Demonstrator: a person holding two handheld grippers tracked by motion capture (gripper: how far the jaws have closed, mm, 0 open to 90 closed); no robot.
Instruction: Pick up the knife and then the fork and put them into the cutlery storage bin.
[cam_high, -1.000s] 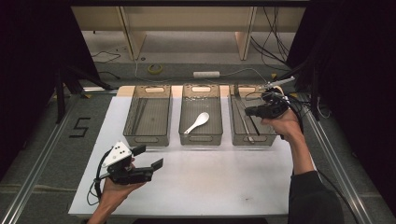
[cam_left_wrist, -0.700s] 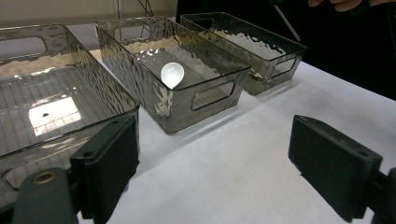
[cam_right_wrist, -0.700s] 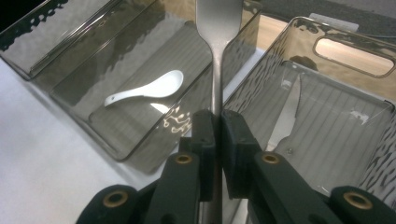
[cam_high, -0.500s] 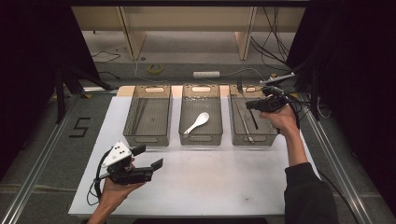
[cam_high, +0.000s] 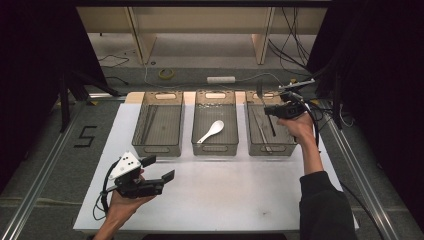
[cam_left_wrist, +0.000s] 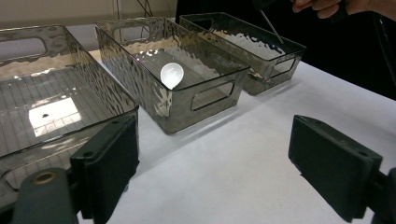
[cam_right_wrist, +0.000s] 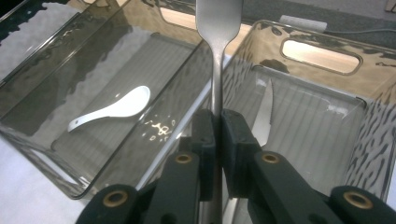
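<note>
My right gripper (cam_high: 274, 111) (cam_right_wrist: 218, 116) is shut on the handle of a metal utensil (cam_right_wrist: 218, 28) (cam_high: 271, 127). It holds the utensil over the right clear bin (cam_high: 270, 149); the utensil's working end is cut off at the top of the right gripper view. A metal knife (cam_right_wrist: 265, 112) lies in that bin. In the middle bin (cam_high: 215, 149) a white spoon (cam_high: 210, 131) (cam_left_wrist: 171, 74) (cam_right_wrist: 112, 111) lies on its own. My left gripper (cam_high: 159, 168) (cam_left_wrist: 215, 140) is open with nothing between its jaws, held above the white mat in front of the left bin (cam_high: 157, 147).
The three bins stand in a row on a white mat (cam_high: 225, 200). A roll of tape (cam_high: 166, 74) and cables lie on the floor beyond the table. Metal rails (cam_high: 40, 175) run along both sides of the mat.
My right gripper has shifted a little toward the back of the right bin, still holding the utensil. The left gripper has stayed where it was.
</note>
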